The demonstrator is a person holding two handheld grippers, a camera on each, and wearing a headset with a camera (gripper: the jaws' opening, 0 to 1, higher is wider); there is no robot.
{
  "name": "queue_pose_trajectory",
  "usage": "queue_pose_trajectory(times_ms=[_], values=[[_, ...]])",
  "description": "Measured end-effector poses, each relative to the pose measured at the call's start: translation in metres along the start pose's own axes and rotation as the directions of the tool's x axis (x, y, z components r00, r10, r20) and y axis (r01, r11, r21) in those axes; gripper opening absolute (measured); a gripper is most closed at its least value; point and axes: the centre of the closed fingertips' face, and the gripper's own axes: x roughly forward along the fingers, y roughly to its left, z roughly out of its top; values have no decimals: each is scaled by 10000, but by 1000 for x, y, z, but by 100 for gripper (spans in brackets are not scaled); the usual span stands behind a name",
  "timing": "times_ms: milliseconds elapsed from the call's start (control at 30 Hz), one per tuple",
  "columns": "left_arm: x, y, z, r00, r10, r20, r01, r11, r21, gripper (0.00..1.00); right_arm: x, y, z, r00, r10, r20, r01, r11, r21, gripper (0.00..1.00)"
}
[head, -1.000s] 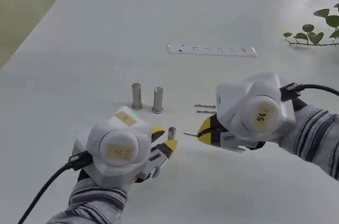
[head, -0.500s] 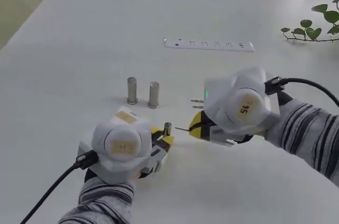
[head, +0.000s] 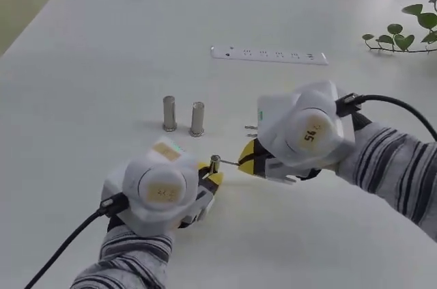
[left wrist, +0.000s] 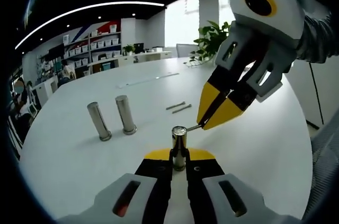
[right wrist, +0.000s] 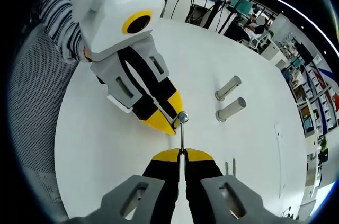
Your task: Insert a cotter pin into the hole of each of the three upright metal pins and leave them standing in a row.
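Could not resolve hole in held metal pin [left wrist: 179, 140], nor whether cotter pin [right wrist: 182, 136] tip had entered. Found spare cotter pins [head: 250, 128] half-hidden behind right gripper [head: 242, 160].

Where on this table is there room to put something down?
Plenty of bare table left of the two standing pins, and between them and the power strip. Crowded in front, where the left hand-held gripper holds a pin and the right hand-held gripper points a cotter pin at it.

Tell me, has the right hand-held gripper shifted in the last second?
Yes. Against the two standing metal pins, the right hand-held gripper has moved left, bringing its cotter pin up to the third pin in the left hand-held gripper.
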Motion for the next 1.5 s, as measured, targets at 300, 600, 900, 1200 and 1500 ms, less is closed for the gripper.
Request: queue_pose_trajectory(times_ms=[300,600,900,1200,1500], values=[[0,0,-1,10000,-48,1,48,10000,60,5,-2,1,3,9997,47,-225,-57,9989,-462,0],[1,0,-1,9999,-133,-19,133,9998,114,5,-5,-1,6,9999,-90,-95,85,9983,-576,0],[2,-1,-2,9999,-147,-19,147,9995,286,5,-5,0,14,9998,-16,218,29,9982,-593,0],[1,0,-2,9999,-117,-1,117,9991,405,5,-1,1,22,9998,-5,213,22,9971,-765,0],[2,0,-2,9999,-126,49,124,9989,460,5,1,1,26,9995,-23,306,42,9981,-620,0]])
